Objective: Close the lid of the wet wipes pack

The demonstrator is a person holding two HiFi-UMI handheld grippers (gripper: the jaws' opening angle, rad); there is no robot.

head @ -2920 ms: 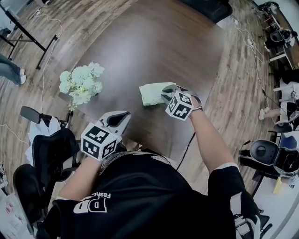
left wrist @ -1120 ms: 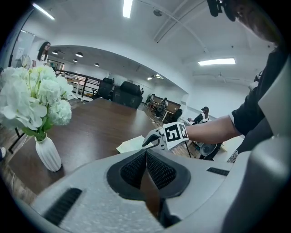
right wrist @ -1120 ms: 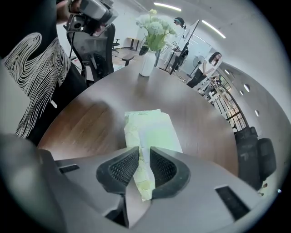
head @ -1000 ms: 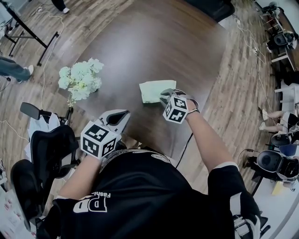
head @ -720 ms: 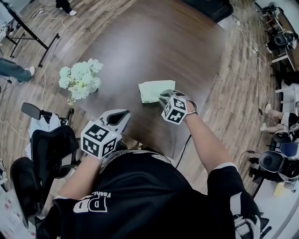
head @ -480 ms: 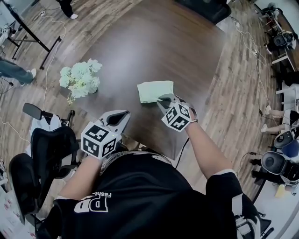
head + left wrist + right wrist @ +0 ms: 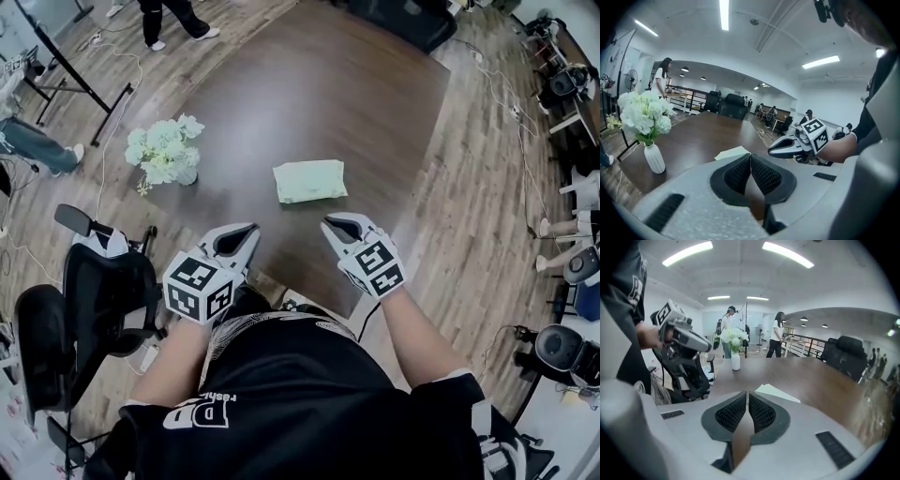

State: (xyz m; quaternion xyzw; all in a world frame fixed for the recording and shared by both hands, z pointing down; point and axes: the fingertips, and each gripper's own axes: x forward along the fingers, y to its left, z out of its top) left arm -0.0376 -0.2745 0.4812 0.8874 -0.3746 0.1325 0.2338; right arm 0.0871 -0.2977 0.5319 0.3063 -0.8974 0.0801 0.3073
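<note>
Green wipes pack (image 7: 309, 181) seemingly shut, left jaws closed, right jaws just closing, empty

Dark wooden table (image 7: 309, 84) on plank floor (image 7: 469, 187), black office chairs (image 7: 94, 291) (strip lights (image 7: 689, 253) overhead)

Black T-shirt (image 7: 309, 403), white lettering (image 7: 202, 412)

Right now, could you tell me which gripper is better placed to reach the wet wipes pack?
Probably the right gripper: it sits nearer the wet wipes pack than the left gripper. Its jaws have just been closing, nothing between them.
</note>
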